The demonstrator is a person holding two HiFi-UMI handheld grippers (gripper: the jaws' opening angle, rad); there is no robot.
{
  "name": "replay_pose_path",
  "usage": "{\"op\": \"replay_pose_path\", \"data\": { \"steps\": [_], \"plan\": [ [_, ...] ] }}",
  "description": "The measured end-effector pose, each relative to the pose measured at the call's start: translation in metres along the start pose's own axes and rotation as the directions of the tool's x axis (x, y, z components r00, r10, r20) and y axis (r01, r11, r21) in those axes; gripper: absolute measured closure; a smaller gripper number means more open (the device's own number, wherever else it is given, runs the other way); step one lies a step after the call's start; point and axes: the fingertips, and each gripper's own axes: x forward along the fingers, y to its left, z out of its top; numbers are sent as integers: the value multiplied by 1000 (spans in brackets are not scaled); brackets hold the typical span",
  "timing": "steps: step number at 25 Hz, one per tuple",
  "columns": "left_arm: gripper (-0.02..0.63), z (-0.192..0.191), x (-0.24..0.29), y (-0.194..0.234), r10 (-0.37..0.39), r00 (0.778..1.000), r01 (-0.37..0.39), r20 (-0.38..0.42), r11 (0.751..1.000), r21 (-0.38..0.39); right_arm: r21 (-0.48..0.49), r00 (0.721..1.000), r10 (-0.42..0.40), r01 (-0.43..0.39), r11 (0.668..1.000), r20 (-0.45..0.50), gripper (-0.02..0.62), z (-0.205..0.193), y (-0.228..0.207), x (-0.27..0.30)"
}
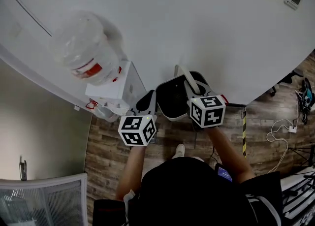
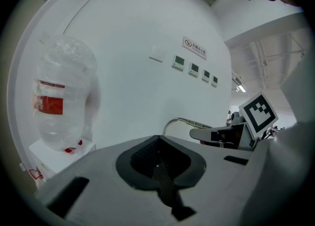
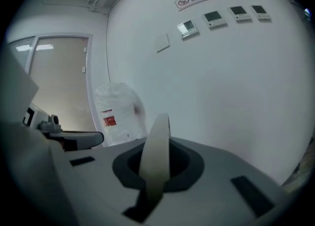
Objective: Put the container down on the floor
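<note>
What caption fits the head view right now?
Grey container gripped by left gripper and right gripper beside a white wall.

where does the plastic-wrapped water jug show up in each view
head view: water jug in the upper left.
left gripper view: far left, at mid-height.
right gripper view: left of centre, at mid-height.
shared landmark: the container, which sits right of and below the jug in the head view and fills the foreground of the left gripper view and the right gripper view.
</note>
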Motion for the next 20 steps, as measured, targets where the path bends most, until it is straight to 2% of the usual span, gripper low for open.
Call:
{"op": "replay_pose_path", "data": {
  "steps": [8,13,20],
  "plan": [
    [589,-17,20,9,18,999,-19,-28,999,-29,12,999,14,-13,1000,-38,566,-15,-10,18],
    [588,-23,28,20,19,998,-20,-52,1000,-10,5,997,5,-5,1000,-71,566,-24,-12,23],
    [589,-23,36,44,-25,996,23,-82,999,-31,28,996,-24,26,999,-83,566,-29,-2,41]
  ]
}}
